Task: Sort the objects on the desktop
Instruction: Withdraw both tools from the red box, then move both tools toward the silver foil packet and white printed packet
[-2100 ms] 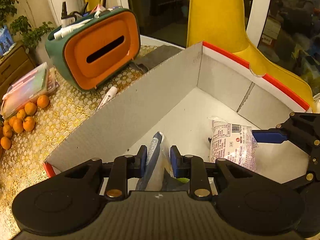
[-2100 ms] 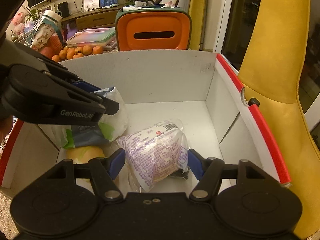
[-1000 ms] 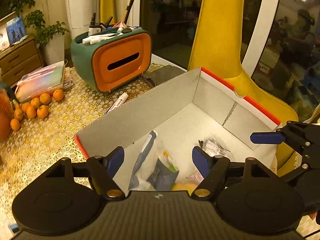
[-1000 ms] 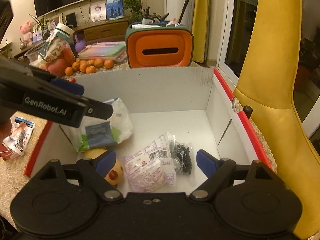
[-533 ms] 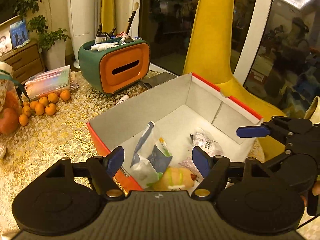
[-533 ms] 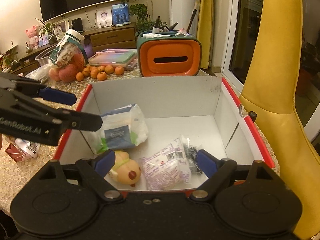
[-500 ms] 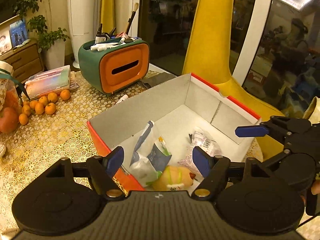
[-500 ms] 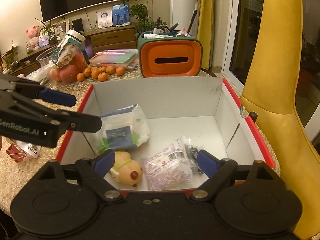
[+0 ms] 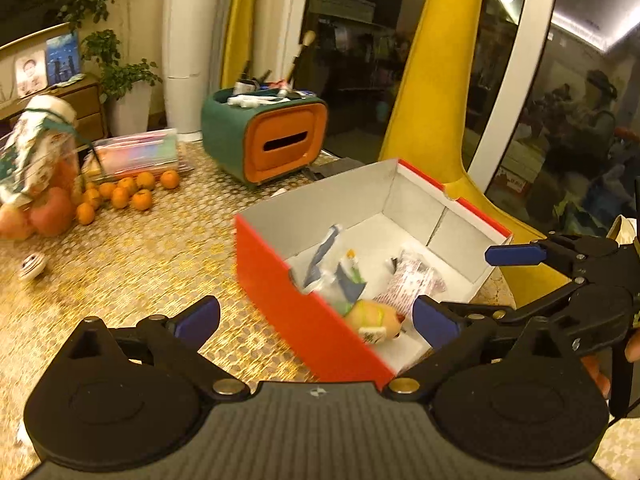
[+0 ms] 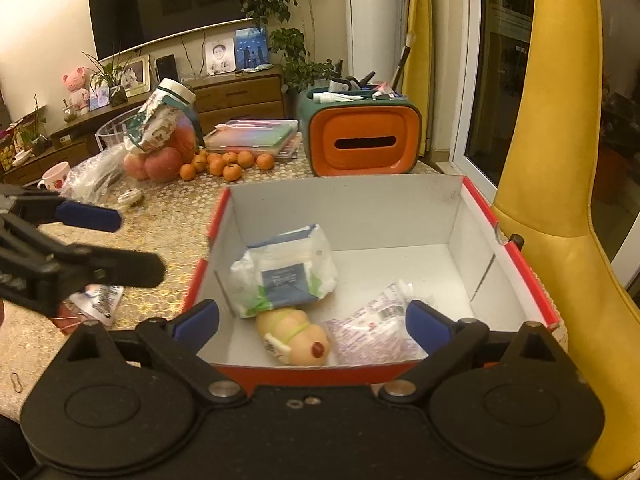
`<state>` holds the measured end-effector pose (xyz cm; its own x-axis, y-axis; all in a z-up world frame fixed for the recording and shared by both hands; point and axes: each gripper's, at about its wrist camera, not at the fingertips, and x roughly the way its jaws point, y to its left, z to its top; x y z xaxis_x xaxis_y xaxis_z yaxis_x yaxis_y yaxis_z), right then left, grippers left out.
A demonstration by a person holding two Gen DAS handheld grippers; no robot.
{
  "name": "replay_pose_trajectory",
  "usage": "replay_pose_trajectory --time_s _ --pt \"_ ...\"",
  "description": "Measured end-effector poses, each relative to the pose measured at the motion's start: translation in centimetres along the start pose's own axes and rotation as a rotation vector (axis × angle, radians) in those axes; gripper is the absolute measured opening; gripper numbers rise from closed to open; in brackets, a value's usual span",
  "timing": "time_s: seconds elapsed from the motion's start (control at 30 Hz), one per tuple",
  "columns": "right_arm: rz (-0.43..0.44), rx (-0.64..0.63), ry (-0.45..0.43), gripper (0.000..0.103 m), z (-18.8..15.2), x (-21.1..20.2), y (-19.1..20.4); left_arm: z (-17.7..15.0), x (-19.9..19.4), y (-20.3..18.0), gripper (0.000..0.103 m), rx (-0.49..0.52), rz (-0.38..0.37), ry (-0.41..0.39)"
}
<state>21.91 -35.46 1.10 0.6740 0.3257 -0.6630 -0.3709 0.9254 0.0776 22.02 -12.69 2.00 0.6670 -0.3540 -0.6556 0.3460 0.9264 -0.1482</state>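
Note:
A red box with a white inside (image 9: 276, 280) (image 10: 344, 208) stands on the gold tablecloth. It holds a white wipes pack (image 10: 286, 276) (image 9: 332, 272), a peach-coloured plush toy (image 10: 294, 342) (image 9: 374, 320) and a white-and-purple snack bag (image 10: 370, 332) (image 9: 416, 280). My left gripper (image 9: 316, 320) is open and empty, held above the table left of the box; it also shows in the right wrist view (image 10: 102, 236). My right gripper (image 10: 312, 322) is open and empty above the box's near edge; it also shows in the left wrist view (image 9: 472, 288).
A green-and-orange organiser (image 10: 360, 136) (image 9: 272, 136) stands behind the box. Small oranges (image 10: 228, 162) (image 9: 128, 194), apples (image 10: 160, 164), a pastel case (image 10: 256, 132) and a snack packet (image 10: 96, 298) lie on the table's left side. A yellow chair (image 10: 560, 160) stands at the right.
The left gripper let go of the wipes pack and the right let go of the snack bag. Both opened and drew up and back from the box; the left has swung left.

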Motion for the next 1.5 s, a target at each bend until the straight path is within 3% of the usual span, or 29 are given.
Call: replay_pose_trajectory --time_s 0.6,1.0,1.5 --pt "0.087 -0.058 0.018 0.102 0.3 0.5 8.8 -7.7 -8.0 7.7 0.103 -0.087 0.111 -0.047" --pt "0.128 -0.107 0.052 0.102 0.8 3.4 14.0 -11.2 -9.1 11.9 0.103 -0.110 0.217 -0.062" --pt "0.187 -0.181 0.106 0.102 1.2 7.6 18.9 -12.0 -7.8 16.3 0.103 -0.184 0.233 -0.031"
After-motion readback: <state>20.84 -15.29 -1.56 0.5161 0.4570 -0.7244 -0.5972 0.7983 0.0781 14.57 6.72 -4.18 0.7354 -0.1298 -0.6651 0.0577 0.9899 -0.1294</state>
